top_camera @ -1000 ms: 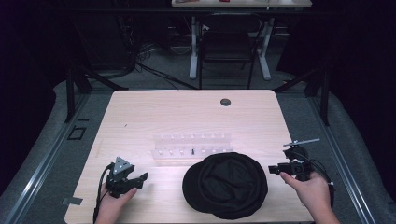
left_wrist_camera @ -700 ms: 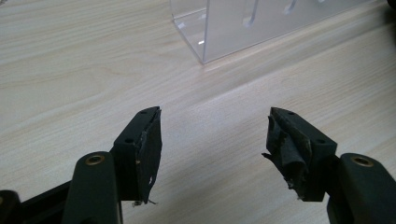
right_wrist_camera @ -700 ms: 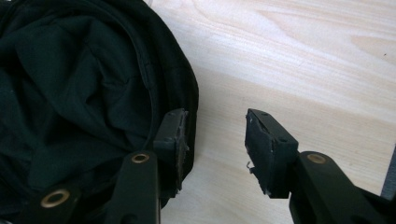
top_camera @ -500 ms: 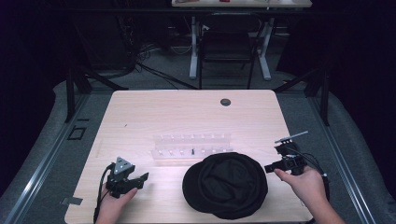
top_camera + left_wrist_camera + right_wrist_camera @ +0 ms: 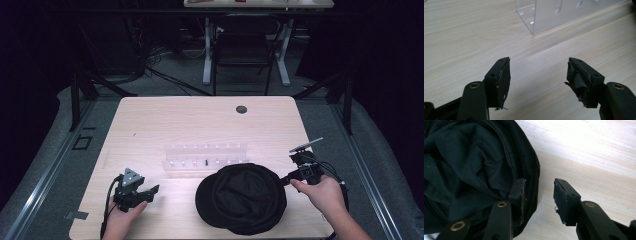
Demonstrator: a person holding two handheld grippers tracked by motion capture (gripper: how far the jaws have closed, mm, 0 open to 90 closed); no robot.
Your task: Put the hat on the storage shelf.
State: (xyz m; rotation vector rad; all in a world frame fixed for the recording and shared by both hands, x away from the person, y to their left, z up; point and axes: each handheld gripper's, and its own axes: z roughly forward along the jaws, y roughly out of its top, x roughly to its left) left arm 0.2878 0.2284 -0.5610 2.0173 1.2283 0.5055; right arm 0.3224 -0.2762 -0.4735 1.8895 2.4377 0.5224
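Between the right gripper's (image 5: 539,200) half-open, just-closing jaws sits the black hat's (image 5: 469,170) rim, ungripped.

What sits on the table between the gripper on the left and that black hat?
Nothing: in the high view, bare wooden table separates the left gripper from the black hat. The clear plastic rack stands farther back.

one hat (image 5: 241,198), one clear rack (image 5: 206,156)

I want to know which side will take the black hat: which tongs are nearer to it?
The right tongs: they straddle the rim of the black hat, jaws just closing, not yet pressing. The left tongs rest open on the table, well off to its left.
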